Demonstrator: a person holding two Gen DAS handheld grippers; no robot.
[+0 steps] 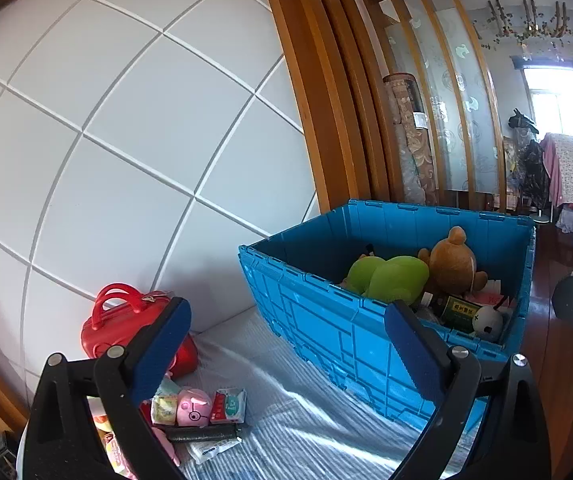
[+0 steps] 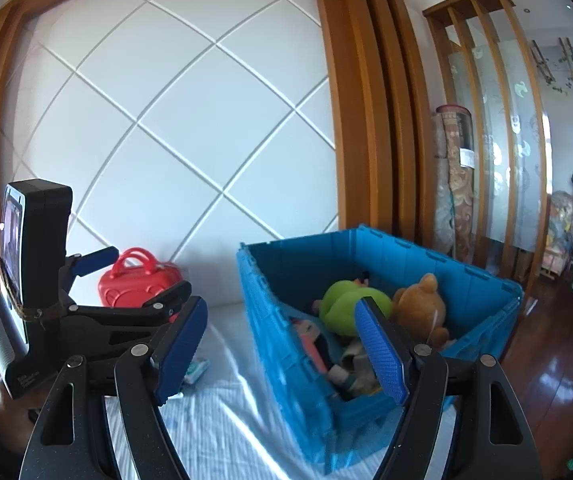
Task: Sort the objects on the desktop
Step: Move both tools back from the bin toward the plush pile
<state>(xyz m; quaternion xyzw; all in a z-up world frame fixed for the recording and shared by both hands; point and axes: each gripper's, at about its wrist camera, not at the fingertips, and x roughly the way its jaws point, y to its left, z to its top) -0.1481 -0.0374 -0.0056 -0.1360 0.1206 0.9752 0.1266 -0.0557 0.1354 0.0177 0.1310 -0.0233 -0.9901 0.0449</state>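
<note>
Blue crate (image 1: 326, 328) positioned on striped cloth (image 1: 286, 412); both grippers empty.

A green plush (image 1: 390, 276) and brown bear (image 1: 452, 264) are contained in the crate. A red case (image 1: 126, 320) and small packets (image 1: 228, 406) are located left of it. The left gripper (image 1: 286, 364) and right gripper (image 2: 282, 356) are held with jaws spread wide, nothing between them.

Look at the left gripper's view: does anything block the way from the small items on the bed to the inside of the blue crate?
Only the blue crate's own near wall: the small items lie below its rim. The top is open.
</note>
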